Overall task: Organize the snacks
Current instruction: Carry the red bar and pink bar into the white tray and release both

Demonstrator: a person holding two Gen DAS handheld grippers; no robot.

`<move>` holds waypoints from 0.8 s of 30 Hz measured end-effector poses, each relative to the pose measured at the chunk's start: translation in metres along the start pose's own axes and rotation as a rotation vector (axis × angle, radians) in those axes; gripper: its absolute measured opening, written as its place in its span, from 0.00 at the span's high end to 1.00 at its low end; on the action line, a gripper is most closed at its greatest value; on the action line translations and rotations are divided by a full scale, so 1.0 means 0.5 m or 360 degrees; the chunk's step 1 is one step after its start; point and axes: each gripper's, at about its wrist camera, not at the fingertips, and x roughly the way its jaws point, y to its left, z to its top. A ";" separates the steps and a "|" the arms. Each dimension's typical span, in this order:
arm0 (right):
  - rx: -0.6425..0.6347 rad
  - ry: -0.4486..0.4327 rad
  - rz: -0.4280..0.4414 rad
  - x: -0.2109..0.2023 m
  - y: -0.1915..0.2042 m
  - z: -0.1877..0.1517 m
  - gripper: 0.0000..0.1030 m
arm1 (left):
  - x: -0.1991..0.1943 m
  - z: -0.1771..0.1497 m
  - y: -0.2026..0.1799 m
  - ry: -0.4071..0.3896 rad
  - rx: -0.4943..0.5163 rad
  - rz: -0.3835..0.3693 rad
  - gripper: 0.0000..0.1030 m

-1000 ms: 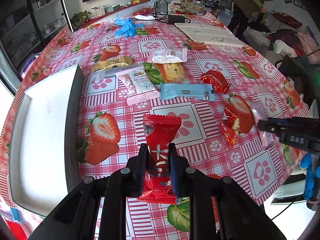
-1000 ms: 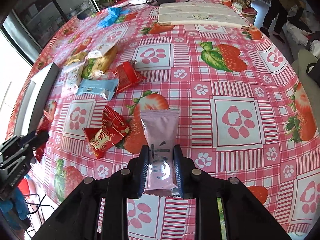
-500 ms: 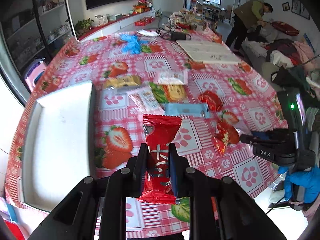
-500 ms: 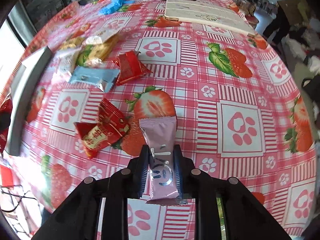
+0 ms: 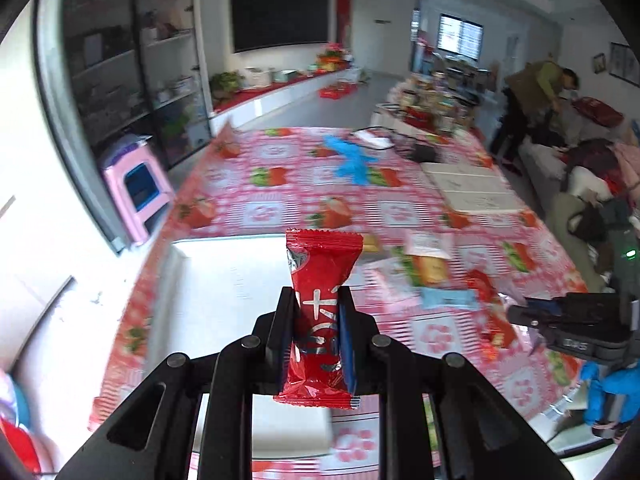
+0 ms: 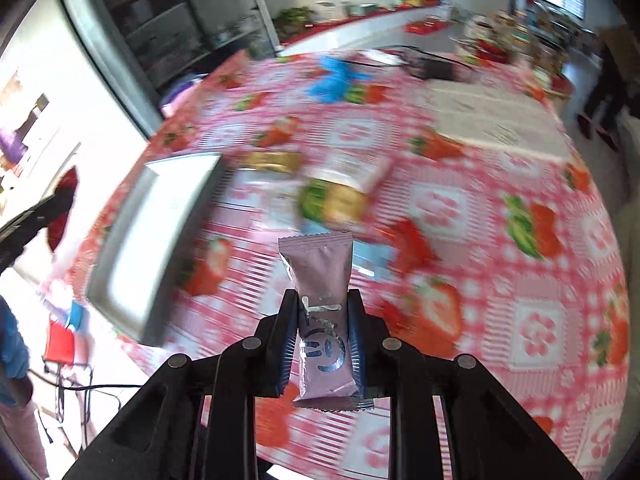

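Red and pink snack packets gripped upright above the desk

Left tongs (image 5: 316, 330) pinch a glossy red packet (image 5: 322, 312), long axis toward 12 o'clock, white characters unreadable, above the white tray (image 5: 224, 276). Right tongs (image 6: 323, 332) clamp a matte pink packet (image 6: 322, 300), also pointing 12 o'clock, silver smiley mark; strawberry-print desk (image 6: 540, 320) below.
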 end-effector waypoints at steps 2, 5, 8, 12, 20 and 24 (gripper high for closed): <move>-0.0040 0.0014 0.0074 0.014 0.047 0.020 0.76 | 0.016 -0.013 0.046 0.0032 -0.0054 0.0038 0.78; -0.0146 0.0045 0.0165 0.049 0.134 0.047 0.76 | 0.048 -0.042 0.097 0.0099 -0.0133 0.0072 0.78; -0.0256 0.0098 0.0223 0.095 0.225 0.070 0.76 | 0.084 -0.083 0.141 0.0183 -0.0198 0.0108 0.78; -0.0350 0.0147 0.0323 0.138 0.330 0.075 0.76 | 0.124 -0.129 0.185 0.0273 -0.0262 0.0144 0.78; -0.0462 0.0256 0.0389 0.227 0.447 0.075 0.76 | 0.189 -0.190 0.213 0.0409 -0.0306 0.0151 0.78; -0.0489 0.0313 0.0361 0.241 0.460 0.064 0.76 | 0.208 -0.204 0.211 0.0450 -0.0292 0.0187 0.53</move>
